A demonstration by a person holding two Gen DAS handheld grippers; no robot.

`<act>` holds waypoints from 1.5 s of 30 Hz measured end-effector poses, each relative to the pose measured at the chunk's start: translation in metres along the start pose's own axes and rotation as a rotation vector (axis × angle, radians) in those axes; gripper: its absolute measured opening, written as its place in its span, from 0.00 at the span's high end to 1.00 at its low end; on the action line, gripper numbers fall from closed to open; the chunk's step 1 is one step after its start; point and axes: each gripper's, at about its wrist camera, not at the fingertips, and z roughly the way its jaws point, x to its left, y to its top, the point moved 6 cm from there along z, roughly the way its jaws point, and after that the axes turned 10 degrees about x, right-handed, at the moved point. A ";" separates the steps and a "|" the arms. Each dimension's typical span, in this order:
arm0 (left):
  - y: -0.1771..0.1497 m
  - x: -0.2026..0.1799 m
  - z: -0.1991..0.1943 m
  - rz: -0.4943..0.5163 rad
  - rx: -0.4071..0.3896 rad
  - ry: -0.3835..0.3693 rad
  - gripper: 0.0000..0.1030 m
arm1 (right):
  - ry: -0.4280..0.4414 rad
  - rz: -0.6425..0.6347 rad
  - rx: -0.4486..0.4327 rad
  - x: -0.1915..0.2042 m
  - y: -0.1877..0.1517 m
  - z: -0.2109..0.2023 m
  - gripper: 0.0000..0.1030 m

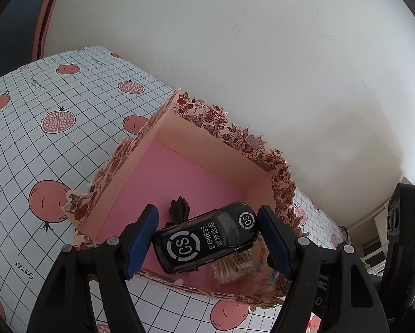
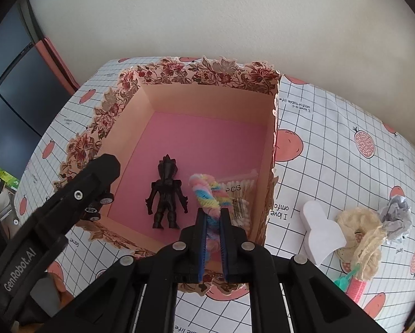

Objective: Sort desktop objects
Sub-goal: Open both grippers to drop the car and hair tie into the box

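We have 2 things in the pink box (image 2: 204, 127) already: a black figure (image 2: 166, 194) and a cotton swab pack (image 2: 239, 194). Our left fingers (image 1: 207, 240) clamp a toy car (image 1: 207, 240) over its near rim; the right fingers (image 2: 213, 223) pinch a fuzzy twist (image 2: 207, 191) above it. Clutter still waits at the desk's (image 2: 332, 127) right edge; the box's far half is free.

There was one floral-edged pink cardboard box (image 2: 263, 83), one black toy car (image 1: 207, 238), one black plastic figurine (image 2: 165, 194), one pack of cotton swabs (image 2: 242, 194) and one pastel twisted chenille stem (image 2: 207, 191). One crumpled grey paper ball (image 2: 396, 216) lay outside.
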 end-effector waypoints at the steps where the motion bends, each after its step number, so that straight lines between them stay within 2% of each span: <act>1: -0.001 0.000 0.000 -0.002 0.003 0.001 0.27 | -0.002 -0.002 0.003 0.000 0.000 0.000 0.88; 13: -0.003 0.001 0.004 0.008 0.010 0.032 0.27 | -0.024 -0.001 0.001 -0.006 -0.001 -0.013 0.88; 23: -0.006 -0.005 0.005 0.037 0.018 0.030 0.26 | -0.025 0.000 -0.015 -0.014 -0.014 -0.031 0.88; 35: -0.015 -0.024 -0.005 0.115 -0.026 0.031 0.17 | -0.046 0.052 -0.070 -0.048 -0.031 -0.074 0.88; 36: -0.017 -0.027 -0.006 0.125 -0.033 0.031 0.16 | -0.045 0.064 -0.072 -0.053 -0.034 -0.076 0.81; 37: -0.019 -0.030 -0.008 0.136 -0.041 0.034 0.16 | -0.046 0.077 -0.072 -0.059 -0.037 -0.079 0.68; 39: -0.023 -0.035 -0.011 0.155 -0.050 0.041 0.15 | -0.048 0.102 -0.079 -0.071 -0.044 -0.083 0.55; 41: -0.029 -0.039 -0.015 0.168 -0.062 0.052 0.10 | -0.046 0.125 -0.079 -0.082 -0.051 -0.087 0.54; 45: -0.042 -0.055 -0.025 0.206 -0.082 0.036 0.09 | -0.032 0.175 -0.086 -0.107 -0.067 -0.095 0.44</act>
